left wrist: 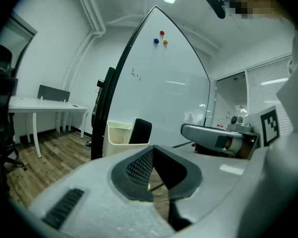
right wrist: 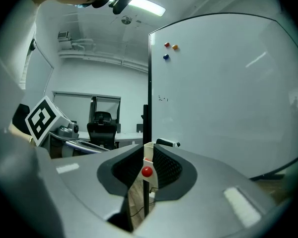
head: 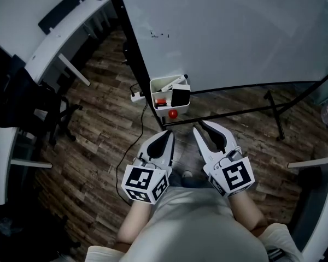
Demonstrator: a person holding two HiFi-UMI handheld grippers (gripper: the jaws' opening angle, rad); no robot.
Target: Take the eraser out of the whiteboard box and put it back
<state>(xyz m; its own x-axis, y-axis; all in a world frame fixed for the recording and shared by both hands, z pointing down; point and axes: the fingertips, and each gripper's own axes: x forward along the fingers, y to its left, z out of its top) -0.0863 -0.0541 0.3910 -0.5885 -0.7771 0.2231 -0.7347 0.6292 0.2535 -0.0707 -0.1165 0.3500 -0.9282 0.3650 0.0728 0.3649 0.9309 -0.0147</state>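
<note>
A white box point(head: 163, 86) hangs at the lower edge of the whiteboard point(head: 235, 31). A black eraser point(head: 180, 97) stands upright in it beside some markers point(head: 172, 82). A red magnet point(head: 173, 113) sits just below the box. Both grippers hover over the floor, short of the box, and hold nothing. My left gripper point(head: 168, 136) has its jaws together. In the left gripper view the eraser point(left wrist: 140, 131) and box point(left wrist: 116, 135) lie ahead to the left. My right gripper point(head: 203, 127) shows a narrow gap, through which the box point(right wrist: 148, 157) and magnet point(right wrist: 147, 171) appear.
The whiteboard's black stand legs point(head: 273, 111) run across the wooden floor at the right. A cable point(head: 132, 146) and power strip point(head: 136, 95) lie left of the box. White desks point(head: 60, 31) and a black office chair point(head: 27, 102) stand at the left.
</note>
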